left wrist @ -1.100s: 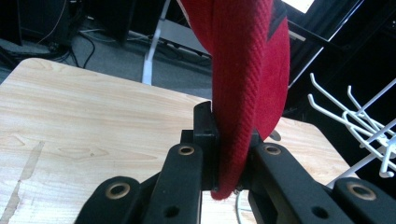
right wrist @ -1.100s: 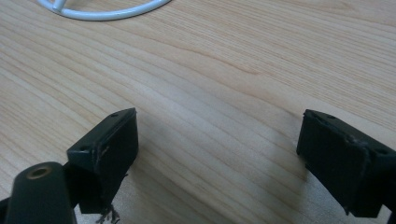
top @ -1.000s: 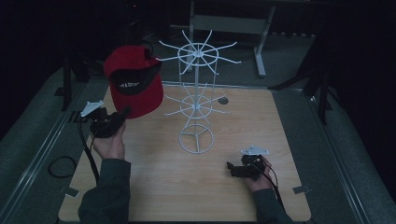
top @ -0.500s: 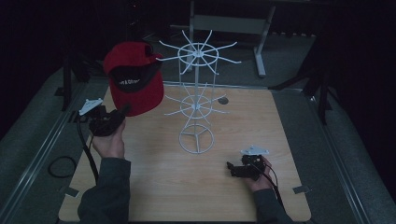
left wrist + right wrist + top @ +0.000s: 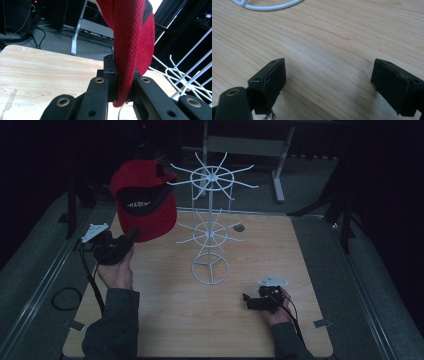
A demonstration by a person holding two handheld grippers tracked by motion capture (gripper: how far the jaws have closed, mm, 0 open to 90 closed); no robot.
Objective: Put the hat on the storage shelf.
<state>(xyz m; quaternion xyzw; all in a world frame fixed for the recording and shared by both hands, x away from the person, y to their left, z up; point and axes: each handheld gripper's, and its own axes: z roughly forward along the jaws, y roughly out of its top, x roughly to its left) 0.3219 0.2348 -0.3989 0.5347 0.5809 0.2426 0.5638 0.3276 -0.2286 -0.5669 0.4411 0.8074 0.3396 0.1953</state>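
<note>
Raised slightly toward the white rack (image 5: 210, 227), the red cap (image 5: 143, 202) hangs clamped in the left tool (image 5: 131, 237); right tool (image 5: 247, 299) rests spread apart.

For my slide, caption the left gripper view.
Left gripper clamped on the red cap's edge, wire rack at right.

Red woven-cloth cap (image 5: 132, 37), matt wood-grain table (image 5: 332, 37)

Left gripper (image 5: 131, 236) raised at bench's left edge, jaws clamped on red cap (image 5: 142, 200). Right gripper (image 5: 247, 300) low, near bench's front right, jaws spread wide.
</note>
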